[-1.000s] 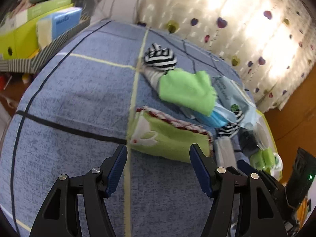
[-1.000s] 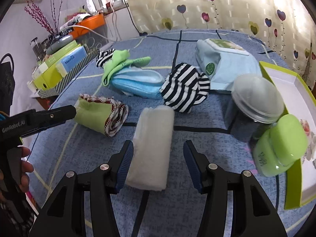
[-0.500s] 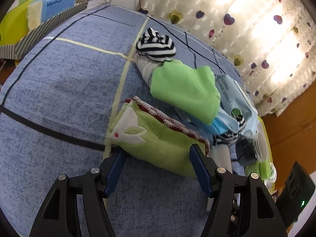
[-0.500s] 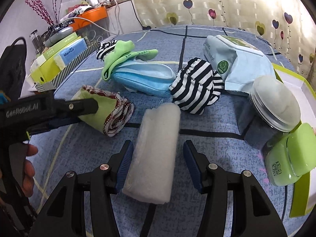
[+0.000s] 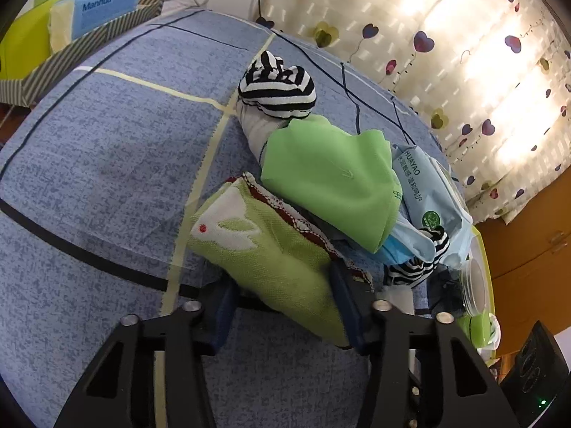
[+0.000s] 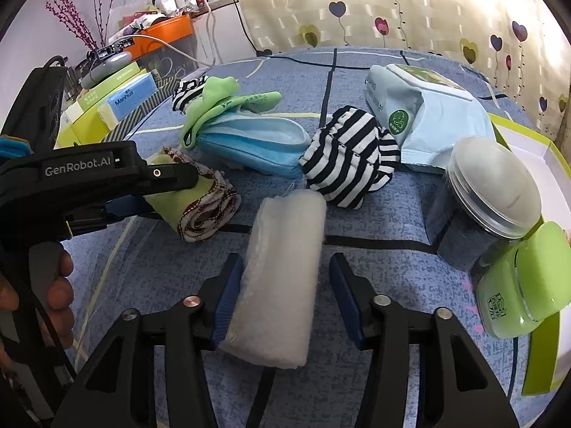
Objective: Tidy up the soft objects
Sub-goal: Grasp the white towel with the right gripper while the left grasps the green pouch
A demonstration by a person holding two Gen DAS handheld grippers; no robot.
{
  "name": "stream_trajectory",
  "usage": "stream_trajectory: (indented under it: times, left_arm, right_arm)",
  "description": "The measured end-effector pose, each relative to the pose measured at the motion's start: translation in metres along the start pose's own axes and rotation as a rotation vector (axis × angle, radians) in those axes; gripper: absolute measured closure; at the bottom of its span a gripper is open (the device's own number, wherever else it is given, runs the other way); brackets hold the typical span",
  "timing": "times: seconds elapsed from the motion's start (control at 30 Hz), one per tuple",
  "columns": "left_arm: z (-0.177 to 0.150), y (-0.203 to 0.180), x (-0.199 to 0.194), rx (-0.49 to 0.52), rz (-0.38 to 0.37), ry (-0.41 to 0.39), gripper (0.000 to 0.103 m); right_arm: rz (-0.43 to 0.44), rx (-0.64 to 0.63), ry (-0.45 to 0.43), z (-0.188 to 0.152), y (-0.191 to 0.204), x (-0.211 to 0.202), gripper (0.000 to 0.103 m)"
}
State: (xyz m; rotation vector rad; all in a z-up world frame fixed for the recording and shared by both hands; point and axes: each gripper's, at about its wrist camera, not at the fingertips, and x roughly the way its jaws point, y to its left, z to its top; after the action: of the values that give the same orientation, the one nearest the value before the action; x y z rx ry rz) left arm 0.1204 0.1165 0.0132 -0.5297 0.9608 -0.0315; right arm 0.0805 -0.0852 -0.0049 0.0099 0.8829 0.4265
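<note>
The left gripper (image 5: pixel 282 306) stood over the near end of the folded green towel (image 5: pixel 271 249), which lay on the blue bedspread (image 5: pixel 107 164). Its jaws had just been closing, and in the left wrist view both pads met the towel's flanks — a pinch across the short width. The towel's long axis ran forward from the jaws and somewhat to the left, toward the rabbit motif at its far end. The right wrist view confirmed this: the left gripper (image 6: pixel 150 207) reached in from the left edge with the towel (image 6: pixel 200 207) between its fingers.

To the right, the white roll (image 6: pixel 282 278) lay directly ahead of the right gripper (image 6: pixel 285 303), near end between the jaws and long axis pointing away, toward the striped bundle (image 6: pixel 351 160). These jaws had also just been closing. The left pad touched the roll's side; the right pad stood clear of it with bedspread visible between — the gripper was still spread, not pinching.

Each soft item was therefore nearer to its own hand, and both lay lengthwise along the fingers. In judgement, the next move on the right called only for further closing across the roll's width, with no rotation needed. The jar (image 6: pixel 489 207) and the green container (image 6: pixel 524 281) stood beside the tray (image 6: pixel 542 371), well to the right of the roll.
</note>
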Motion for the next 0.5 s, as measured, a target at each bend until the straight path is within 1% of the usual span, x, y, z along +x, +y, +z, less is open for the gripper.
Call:
stream_trajectory:
  times: [0.07, 0.13, 0.17, 0.23, 0.3, 0.5]
  left_arm:
    - [0.000, 0.001, 0.000, -0.003, -0.002, -0.007, 0.064]
    - [0.000, 0.003, -0.001, -0.002, -0.002, -0.015, 0.068]
    - [-0.001, 0.003, -0.003, -0.001, -0.001, -0.019, 0.070]
    - [-0.001, 0.002, -0.005, 0.012, 0.006, -0.032, 0.073]
    - [-0.002, 0.000, -0.007, 0.033, 0.015, -0.035, 0.074]
    - [-0.006, 0.001, -0.013, 0.044, 0.017, -0.039, 0.075]
  right_arm:
    - [0.009, -0.005, 0.000, 0.000, 0.001, 0.000, 0.063]
    - [0.010, -0.007, -0.002, -0.001, 0.001, 0.000, 0.065]
    - [0.015, -0.007, -0.003, -0.001, 0.001, -0.001, 0.070]
    - [0.019, -0.013, -0.008, -0.001, 0.001, -0.002, 0.073]
    - [0.023, -0.022, -0.012, -0.002, 0.002, -0.003, 0.077]
    - [0.031, -0.021, -0.024, -0.002, 0.003, -0.008, 0.079]
